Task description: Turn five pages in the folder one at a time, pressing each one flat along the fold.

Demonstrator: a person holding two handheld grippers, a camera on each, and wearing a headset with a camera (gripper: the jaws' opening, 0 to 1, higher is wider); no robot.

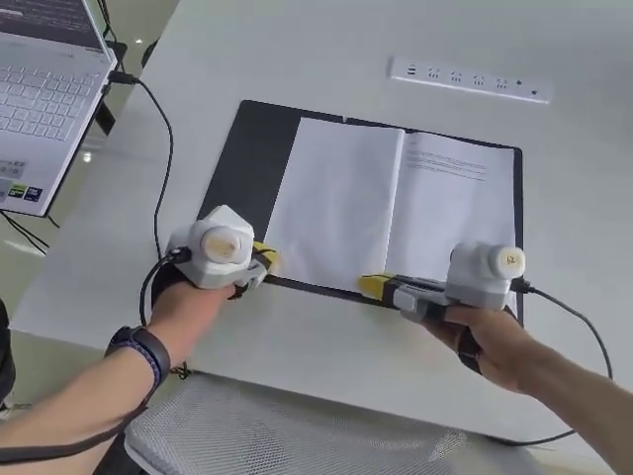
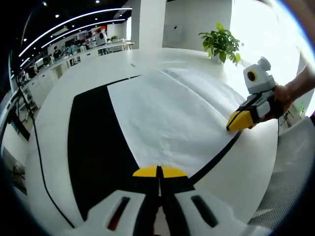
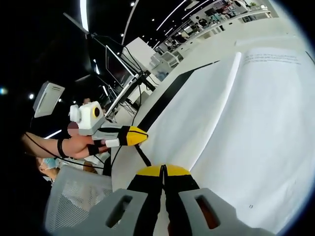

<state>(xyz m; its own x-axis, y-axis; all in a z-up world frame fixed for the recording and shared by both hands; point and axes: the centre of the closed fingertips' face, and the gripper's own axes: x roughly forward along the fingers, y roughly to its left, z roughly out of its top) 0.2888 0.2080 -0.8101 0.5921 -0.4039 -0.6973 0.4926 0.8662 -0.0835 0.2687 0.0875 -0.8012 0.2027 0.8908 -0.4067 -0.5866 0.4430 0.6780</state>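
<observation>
A black folder (image 1: pixel 252 148) lies open on the white table, with a blank white page (image 1: pixel 336 203) on its left side and a printed page (image 1: pixel 455 203) on the right. My left gripper (image 1: pixel 265 259) is shut with its yellow tips at the blank page's near left corner, above the black cover (image 2: pixel 93 147). My right gripper (image 1: pixel 374 286) is shut and lies low at the folder's near edge, its yellow tips by the bottom of the fold (image 3: pixel 216 113). The right gripper (image 2: pixel 239 120) is seen from the left gripper view, and the left gripper (image 3: pixel 133 136) from the right one.
An open laptop (image 1: pixel 45 99) sits at the far left, with a black cable (image 1: pixel 163 148) running down along the table. A white power strip (image 1: pixel 470 79) lies beyond the folder. A mesh chair (image 1: pixel 297 435) stands at the near table edge.
</observation>
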